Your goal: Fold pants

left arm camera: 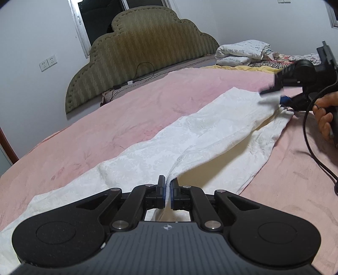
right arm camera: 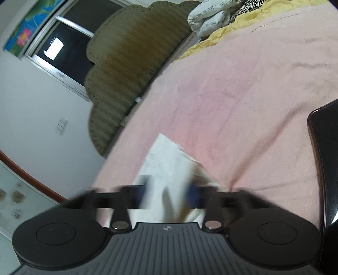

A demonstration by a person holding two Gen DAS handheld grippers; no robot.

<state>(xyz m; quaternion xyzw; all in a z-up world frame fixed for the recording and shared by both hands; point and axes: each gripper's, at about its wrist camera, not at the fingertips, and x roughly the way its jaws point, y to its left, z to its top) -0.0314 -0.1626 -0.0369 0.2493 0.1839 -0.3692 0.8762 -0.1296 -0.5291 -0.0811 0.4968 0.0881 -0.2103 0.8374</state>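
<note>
1. Your left gripper (left arm camera: 168, 190) is clenched on a raised fold of the white pants (left arm camera: 190, 135). The cloth stands up between the two blue pads, which are almost together.
2. Your right gripper (left arm camera: 272, 97) is at the far end of the pants. Its picture is blurred, but the fingers stand clearly apart with white cloth between them, so it looks released. I cannot tell if a pad touches the cloth.
3. The pants lie stretched in a long strip on the pink bed cover (left arm camera: 126, 118), from the near left corner to your right gripper. One edge is turned over and shows a cream inner side.
4. Your right hand (left arm camera: 323, 114) holds the handle of that gripper. A black cable (left arm camera: 310, 135) hangs from it and lies on the cover, just beside the pants but not on them.
5. Well apart from the pants, near the far edge of the bed, there are a folded white quilt (left arm camera: 243, 51) and a yellow blanket (left arm camera: 232, 68).
6. A green padded headboard (left arm camera: 137, 52) leans on the wall under a dark window (left arm camera: 95, 19).
7. In the right wrist view, a dark glossy piece of furniture (right arm camera: 323, 158) stands at the right side of the bed, near your gripper.
</note>
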